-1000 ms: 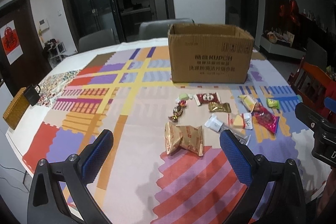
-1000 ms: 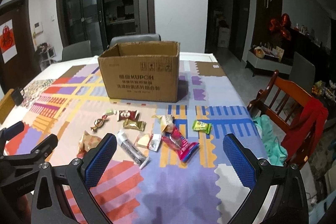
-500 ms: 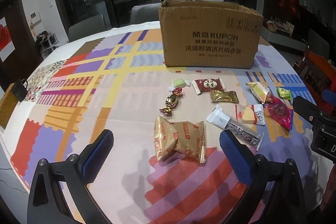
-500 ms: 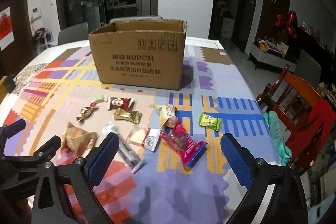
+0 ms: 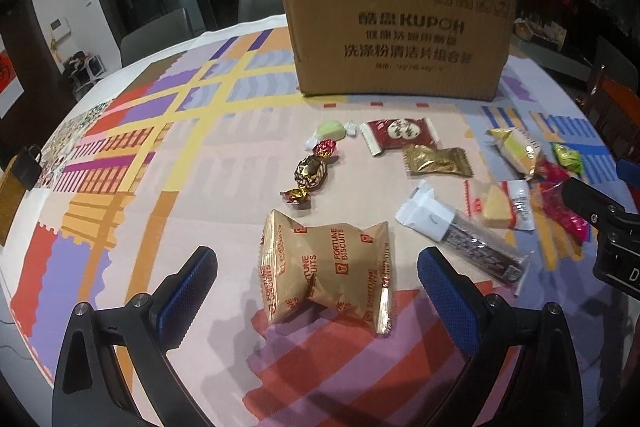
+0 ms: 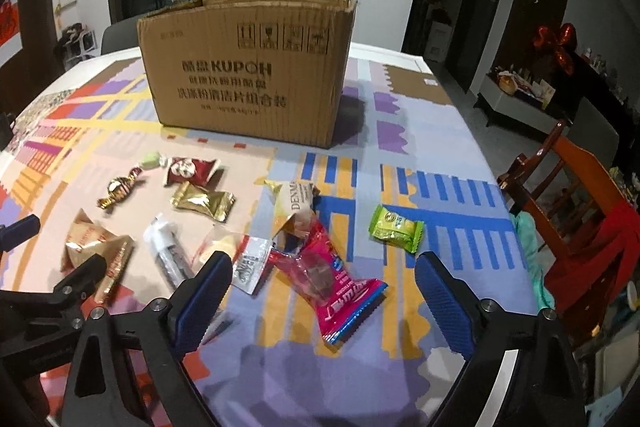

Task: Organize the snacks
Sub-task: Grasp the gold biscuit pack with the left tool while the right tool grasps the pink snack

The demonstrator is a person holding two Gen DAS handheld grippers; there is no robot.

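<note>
Tan fortune-biscuit packet (image 5: 326,273), pink wrapper (image 6: 334,283), multicoloured geometric tablecloth (image 5: 132,163)

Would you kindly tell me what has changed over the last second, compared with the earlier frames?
Both grippers came down and in toward the snacks. The left gripper now brackets the Fortune Biscuits packet; the right gripper brackets the pink wrapper, its jaws closing but not yet touching it. Nothing has been gripped or released. The snacks and the cardboard box lie where they were on the patterned tablecloth.
</note>
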